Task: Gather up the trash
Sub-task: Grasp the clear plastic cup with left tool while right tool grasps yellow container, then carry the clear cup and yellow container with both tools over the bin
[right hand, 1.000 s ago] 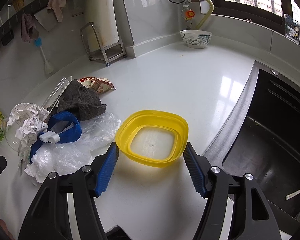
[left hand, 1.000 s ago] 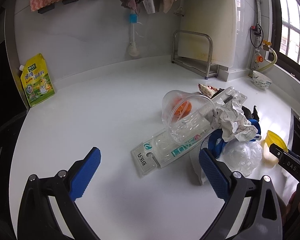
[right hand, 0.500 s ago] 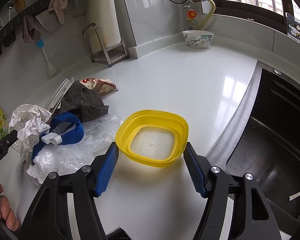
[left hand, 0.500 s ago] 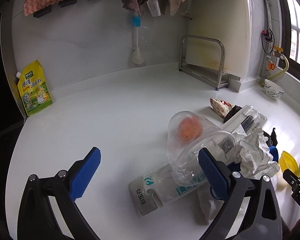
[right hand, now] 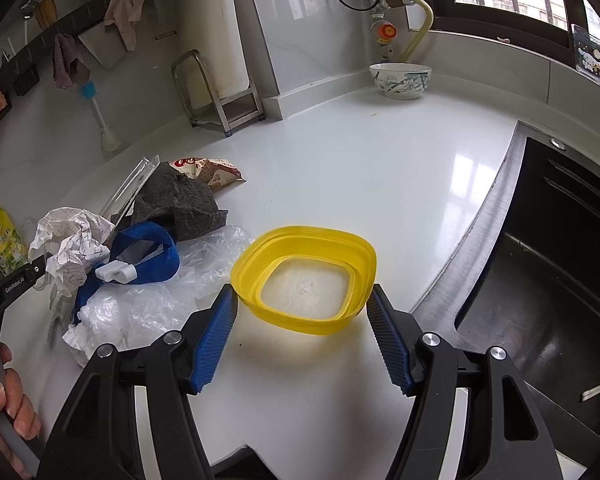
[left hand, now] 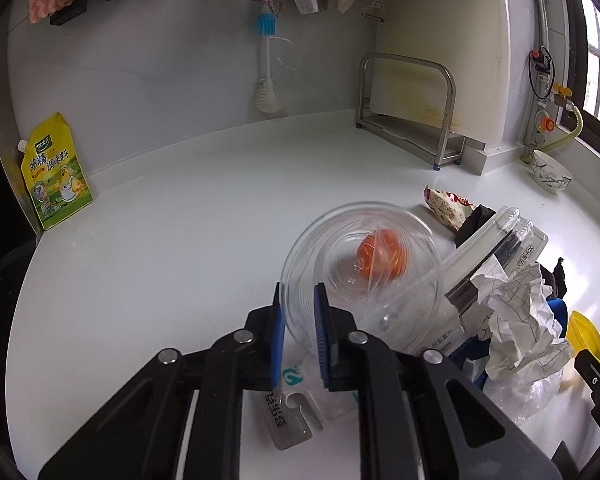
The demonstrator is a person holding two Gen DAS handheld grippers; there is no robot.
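Note:
A clear plastic cup (left hand: 340, 240) lies on its side on the white counter, mouth toward me, with an orange scrap (left hand: 382, 254) inside. My left gripper (left hand: 299, 296) is closing; its blue pads pinch the cup's near rim between them. Beside the cup are a flat clear blister pack (left hand: 292, 412), crumpled paper (left hand: 516, 320), a blue strap (right hand: 148, 256), a clear plastic bag (right hand: 140, 308), a dark cloth (right hand: 180, 204) and a snack wrapper (right hand: 208, 168). My right gripper (right hand: 300, 300) grips a yellow bowl (right hand: 312, 236), one pad against each side of it.
A yellow seasoning pouch (left hand: 54, 176) leans in the left corner. A metal rack (left hand: 412, 120) and a ceramic bowl (right hand: 400, 80) stand at the back. The dark sink (right hand: 560, 260) drops off to the right. A hand (right hand: 8, 400) holds the left gripper's handle.
My left gripper moved in toward the clear cup and its jaws went from wide open to closed over the cup's rim. The right gripper and the yellow bowl kept still.

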